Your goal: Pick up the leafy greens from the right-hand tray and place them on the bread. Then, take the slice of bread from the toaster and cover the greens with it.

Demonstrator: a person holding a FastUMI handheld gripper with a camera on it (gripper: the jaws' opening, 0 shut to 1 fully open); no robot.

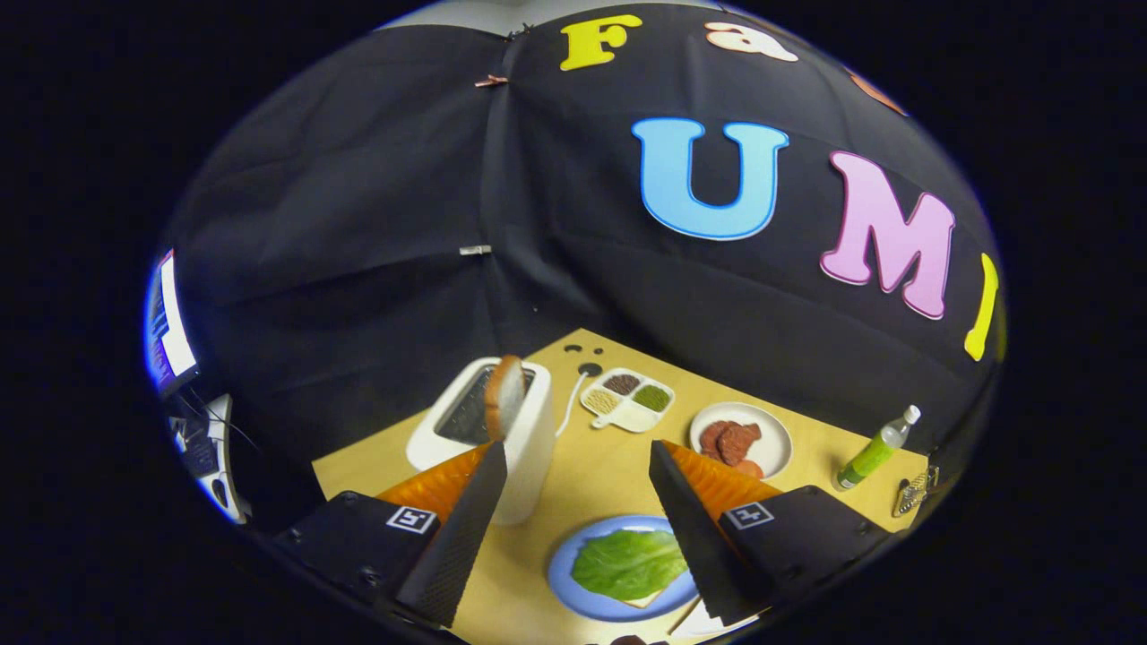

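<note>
Green leaf (629, 563) already lies on the bread on the blue plate (566, 582), near, between the fingers of the claw (578, 452), which is spread wide and empty. The bread slice (504, 394) stands tilted in the white toaster (529, 448), far left on the counter (600, 475). A skewed grip could crumble it, or snag it on the slot and tip the toaster.

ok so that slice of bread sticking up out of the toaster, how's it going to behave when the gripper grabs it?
The slice of bread looks thin and probably light, so it should lift easily from the toaster. It stands tilted in the slot, so it may snag. Likely crushable under a hard squeeze. The gripper is open, empty.
</note>
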